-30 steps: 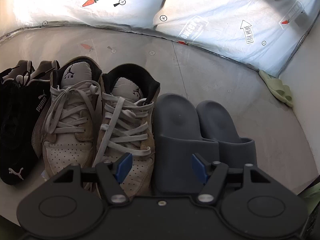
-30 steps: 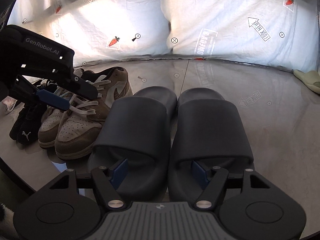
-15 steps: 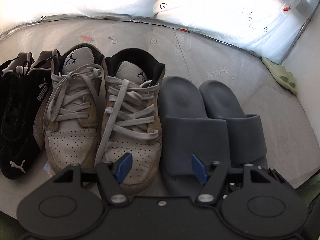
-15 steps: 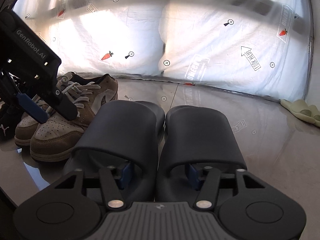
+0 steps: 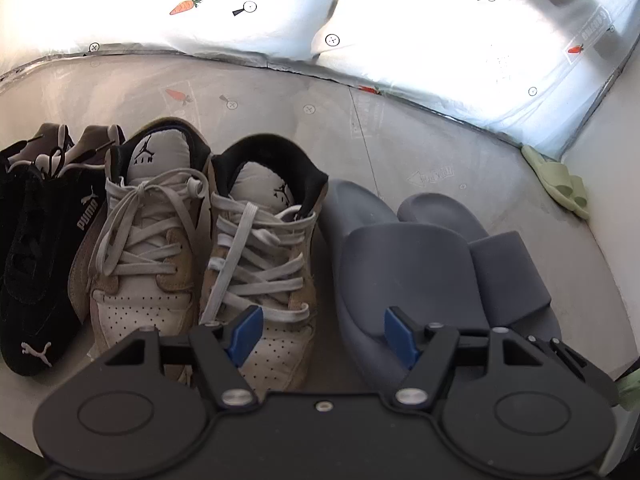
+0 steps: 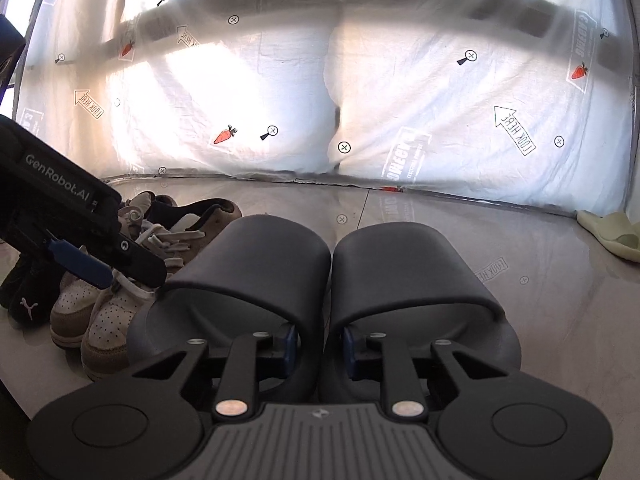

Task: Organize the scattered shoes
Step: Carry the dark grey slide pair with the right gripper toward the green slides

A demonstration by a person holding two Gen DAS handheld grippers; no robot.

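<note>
Right gripper (image 6: 318, 346): its fingers are closed on the two inner walls of the grey slides (image 6: 328, 280), one blue pad inside each slide, so both slides are pinched together at the toe end.
Left gripper (image 5: 322, 334): its fingers are spread wide and hold nothing; it hangs over the toe of the right sneaker and the left slide.
Grey slides: side by side on the floor (image 6: 540, 292), touching each other, at the right end of the shoe row.
Tan and white sneakers (image 5: 200, 248): a laced pair, just left of the slides, toes toward the camera.
Black Puma shoes (image 5: 36, 248): at the left end of the row, touching the sneakers.
Green slipper (image 5: 560, 180): alone, well apart, near the white printed sheet (image 6: 400, 92) in the far right corner.
</note>
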